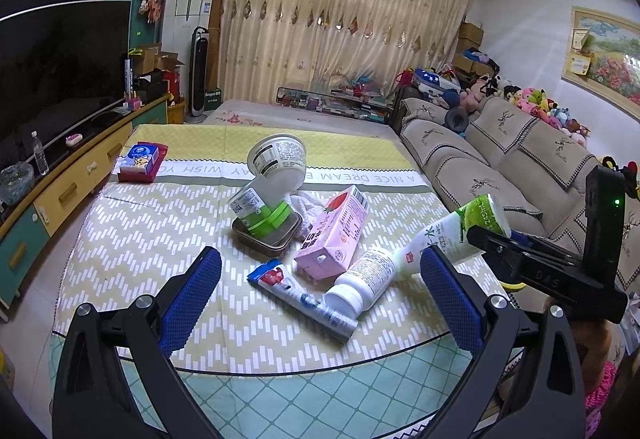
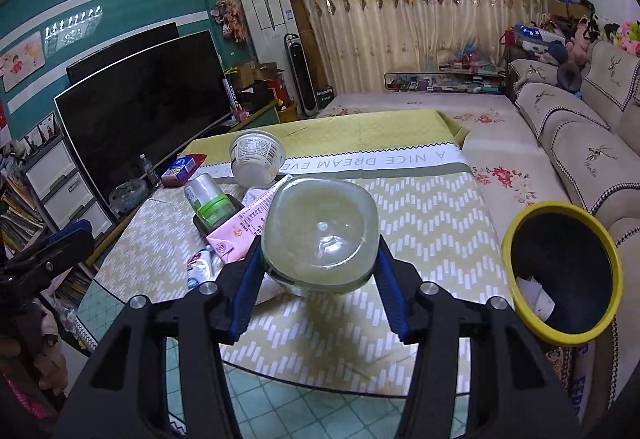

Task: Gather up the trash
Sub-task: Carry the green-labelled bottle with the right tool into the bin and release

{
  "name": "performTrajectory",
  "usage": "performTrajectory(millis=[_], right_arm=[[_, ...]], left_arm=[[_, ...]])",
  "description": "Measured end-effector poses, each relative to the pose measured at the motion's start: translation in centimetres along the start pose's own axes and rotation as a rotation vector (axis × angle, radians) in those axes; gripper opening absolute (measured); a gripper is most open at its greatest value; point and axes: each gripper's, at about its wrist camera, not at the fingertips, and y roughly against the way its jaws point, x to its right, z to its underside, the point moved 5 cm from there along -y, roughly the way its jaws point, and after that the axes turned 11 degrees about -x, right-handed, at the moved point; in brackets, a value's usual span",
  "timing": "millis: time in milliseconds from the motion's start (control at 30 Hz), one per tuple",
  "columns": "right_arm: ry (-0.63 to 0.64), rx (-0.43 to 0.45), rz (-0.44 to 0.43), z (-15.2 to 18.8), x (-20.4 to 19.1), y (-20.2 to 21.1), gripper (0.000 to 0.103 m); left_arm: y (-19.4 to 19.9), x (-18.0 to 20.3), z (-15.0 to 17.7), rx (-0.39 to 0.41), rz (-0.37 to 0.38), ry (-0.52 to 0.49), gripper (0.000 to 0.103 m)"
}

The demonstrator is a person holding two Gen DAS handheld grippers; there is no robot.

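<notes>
Meanwhile, over a cloth-covered table (image 1: 132, 239), the right gripper (image 2: 319, 271) pinches a white-and-green bottle (image 2: 320, 235) between its blue pads (image 2: 245, 281), the bottle's squarish base facing the right wrist camera. From the left wrist view the same bottle (image 1: 452, 235) hangs tilted above the table's right side, neck pointing down toward the other rubbish, clamped in the right gripper (image 1: 486, 235).

The left gripper (image 1: 320, 295) hovers with its fingers spread wide and nothing between them, aimed at the pile. Just ahead of it lie a crumpled wrapper (image 1: 300, 297), a white pill bottle (image 1: 362, 283) on its side and a pink carton (image 1: 334, 233), all close together, the pill bottle touching the wrapper. Farther back a green-banded bottle (image 1: 256, 209) leans in a small dark tray (image 1: 266, 233), and a white tub (image 1: 278, 161) is tipped against it. A red tissue pack (image 1: 142, 161) sits apart near the table's far left corner.

Right of the table, beside the sofa (image 2: 580, 135), stands a yellow-rimmed bin (image 2: 560, 271) with a dark interior and a scrap of white paper (image 2: 536, 295) inside.
</notes>
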Motion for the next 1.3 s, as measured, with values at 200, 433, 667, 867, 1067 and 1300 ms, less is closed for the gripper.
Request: performTrajectory(millis=[200,433,667,867,1067,1300], right_arm=[[-0.027,0.011,-0.003,0.4,0.6,1.0,0.051],[-0.059,0.031,0.004,-0.1,2.1,1.9,0.050],[-0.074,0.028,-0.002,0.0,2.7,2.0,0.050],[-0.082,0.047,-0.004,-0.5,3.1,2.6,0.050],[-0.146,0.107,0.066,-1.6,6.7,4.5,0.050],[-0.289,0.178,0.252,-2.2,15.2,5.9,0.050]], left_arm=[[0.1,0.5,0.2,0.001,-0.003,-0.015,0.098],[-0.5,0.9,0.2,-0.012,-0.004,-0.026,0.098],[-1.6,1.1,0.2,-0.036,-0.003,-0.036,0.098],[-2.1,1.2,0.3,-0.043,-0.004,-0.042,0.098],[-2.2,1.4,0.4,-0.046,-0.004,-0.047,0.098],[-2.8,1.9,0.6,-0.059,-0.003,-0.061,0.098]])
